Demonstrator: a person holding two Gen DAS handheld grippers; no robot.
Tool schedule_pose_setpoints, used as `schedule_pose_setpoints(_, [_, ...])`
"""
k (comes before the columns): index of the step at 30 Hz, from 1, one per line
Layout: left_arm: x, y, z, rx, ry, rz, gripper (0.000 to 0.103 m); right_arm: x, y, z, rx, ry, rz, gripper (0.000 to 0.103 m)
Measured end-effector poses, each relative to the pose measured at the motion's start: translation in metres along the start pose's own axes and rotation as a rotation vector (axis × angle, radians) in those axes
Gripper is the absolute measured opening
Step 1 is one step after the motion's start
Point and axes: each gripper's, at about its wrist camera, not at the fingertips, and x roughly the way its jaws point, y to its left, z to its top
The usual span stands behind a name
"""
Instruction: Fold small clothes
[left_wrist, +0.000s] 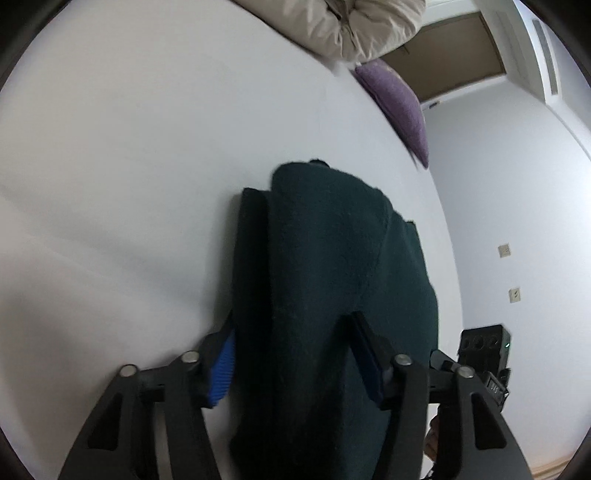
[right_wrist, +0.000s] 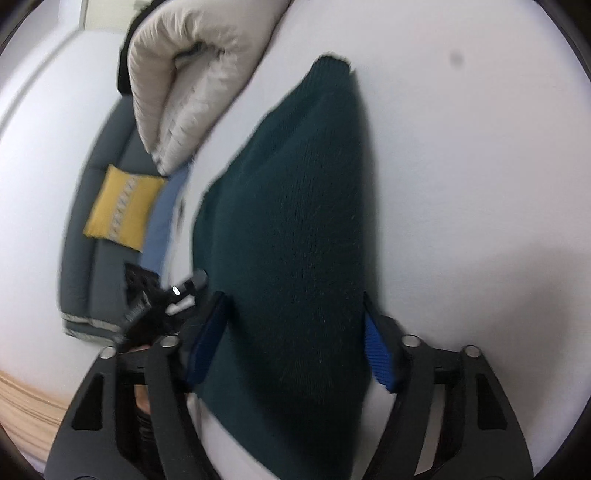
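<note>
A dark green knitted garment (left_wrist: 332, 266) lies folded on the white surface (left_wrist: 129, 166); it also shows in the right wrist view (right_wrist: 295, 221). My left gripper (left_wrist: 299, 354) is open, with its blue-padded fingers (left_wrist: 221, 373) either side of the garment's near end. My right gripper (right_wrist: 295, 332) is open too, its blue-padded fingers (right_wrist: 378, 354) straddling the garment's other end. The cloth passes between both pairs of jaws, which stand wide apart. The other gripper (right_wrist: 155, 295) shows at the left of the right wrist view.
A beige puffy jacket (right_wrist: 192, 85) lies at the far side of the white surface. A purple cloth (left_wrist: 399, 107) lies near its edge. A grey sofa (right_wrist: 92, 240) with a yellow cushion (right_wrist: 118, 206) stands beyond.
</note>
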Motion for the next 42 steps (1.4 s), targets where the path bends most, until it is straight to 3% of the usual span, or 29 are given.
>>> schedule_pose_setpoints(6, [0.001, -0.013, -0.003, 0.034, 0.016, 0.009, 0.027, -0.002, 0.011, -0.007, -0.009, -0.023, -0.028, 0.043])
schedule_pose_setpoints(9, [-0.011, -0.022, -0.012, 0.048, -0.005, 0.012, 0.024, -0.016, 0.027, -0.016, -0.037, -0.044, -0.026, 0.039])
schedule_pose_setpoints(13, [-0.029, -0.052, -0.037, 0.124, -0.008, 0.034, 0.024, -0.053, 0.052, -0.044, -0.084, -0.059, -0.023, 0.038])
schedule_pose_setpoints(18, [-0.052, -0.084, -0.083, 0.166, -0.022, 0.0, 0.024, -0.096, 0.06, -0.082, -0.093, -0.08, -0.001, 0.038])
schedule_pose_setpoints(25, [-0.062, -0.111, -0.153, 0.246, 0.023, -0.002, 0.024, -0.147, 0.042, -0.162, -0.074, -0.076, 0.001, 0.038])
schedule_pose_setpoints(32, [-0.044, -0.087, -0.184, 0.194, 0.055, 0.04, 0.024, -0.146, -0.003, -0.21, -0.029, -0.059, -0.022, 0.038])
schedule_pose_setpoints(37, [-0.037, -0.071, -0.192, 0.168, 0.065, 0.034, 0.029, -0.137, -0.043, -0.219, 0.071, -0.06, 0.086, 0.04])
schedule_pose_setpoints(42, [-0.038, -0.057, -0.2, 0.149, 0.054, 0.004, 0.033, -0.135, -0.052, -0.218, 0.085, -0.041, 0.114, 0.039])
